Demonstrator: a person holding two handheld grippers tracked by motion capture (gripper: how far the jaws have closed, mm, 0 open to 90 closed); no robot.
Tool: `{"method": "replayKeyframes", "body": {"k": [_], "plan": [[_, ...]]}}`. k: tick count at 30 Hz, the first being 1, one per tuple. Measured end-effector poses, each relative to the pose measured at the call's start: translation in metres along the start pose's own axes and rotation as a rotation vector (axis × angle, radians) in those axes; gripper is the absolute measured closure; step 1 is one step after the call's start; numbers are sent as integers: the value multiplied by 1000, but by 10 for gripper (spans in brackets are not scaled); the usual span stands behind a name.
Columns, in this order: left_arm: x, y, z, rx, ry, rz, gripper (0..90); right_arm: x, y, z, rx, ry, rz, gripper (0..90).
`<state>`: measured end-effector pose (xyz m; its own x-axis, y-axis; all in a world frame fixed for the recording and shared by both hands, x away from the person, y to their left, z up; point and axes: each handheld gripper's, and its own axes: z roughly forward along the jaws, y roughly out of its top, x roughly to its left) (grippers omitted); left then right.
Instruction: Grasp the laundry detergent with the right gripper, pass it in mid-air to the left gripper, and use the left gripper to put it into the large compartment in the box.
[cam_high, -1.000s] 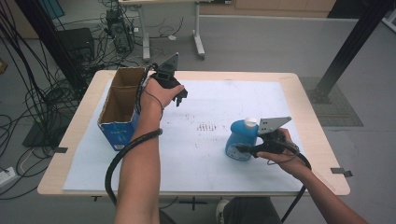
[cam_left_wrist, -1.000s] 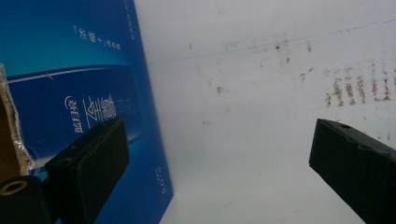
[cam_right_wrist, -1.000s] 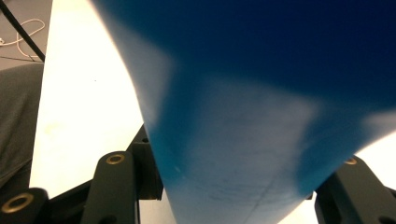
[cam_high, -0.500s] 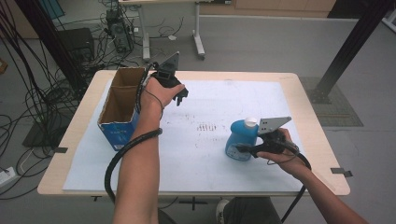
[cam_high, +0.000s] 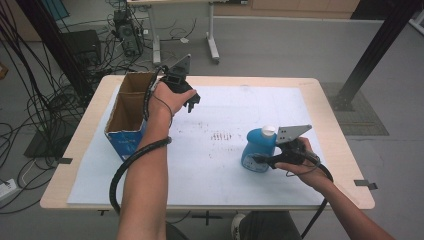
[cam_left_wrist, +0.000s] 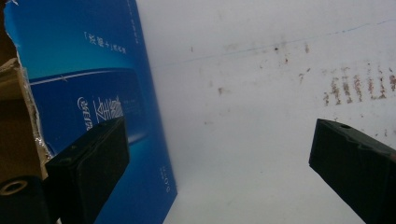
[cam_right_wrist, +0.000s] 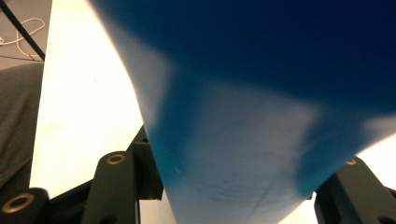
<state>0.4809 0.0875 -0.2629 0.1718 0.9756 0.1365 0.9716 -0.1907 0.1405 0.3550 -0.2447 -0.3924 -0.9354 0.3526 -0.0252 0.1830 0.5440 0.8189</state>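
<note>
No change across the last second: both hands hold position.
Your right gripper (cam_high: 264, 161) stays clenched on the blue plastic bottle (cam_high: 257, 149) standing on the worktop (cam_high: 320, 100); left gripper (cam_high: 189, 102) jaws spread, empty, beside the open blue cardboard box (cam_high: 127, 120).

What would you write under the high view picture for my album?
Right gripper clamps a blue bottle on the white mat; left gripper hangs open beside the open cardboard box.
</note>
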Motion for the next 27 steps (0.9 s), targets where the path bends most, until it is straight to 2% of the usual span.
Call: {"method": "replayKeyframes", "body": {"k": [10,13,17,18,20,23,25,27], "plan": [[2,-2,-3,-1,7,8,56,1,1,0,6,-7,7,445],[1,-2,-4,1,22,26,56,2,3,0,15,-11,10,445],[-1,-2,-10,-11,18,50,55,2,5,1,25,-16,16,445],[-3,-2,-15,-16,18,67,55,1,8,0,28,-15,24,445],[-4,-2,-16,-22,16,72,55,0,9,0,27,-16,30,445],[-2,0,-24,-30,9,97,54,-3,19,-7,21,-29,54,445],[-1,0,-26,-29,7,100,54,-4,23,-8,23,-35,54,445],[0,2,-31,-27,-3,116,55,-7,36,-14,32,-44,64,445]]}}
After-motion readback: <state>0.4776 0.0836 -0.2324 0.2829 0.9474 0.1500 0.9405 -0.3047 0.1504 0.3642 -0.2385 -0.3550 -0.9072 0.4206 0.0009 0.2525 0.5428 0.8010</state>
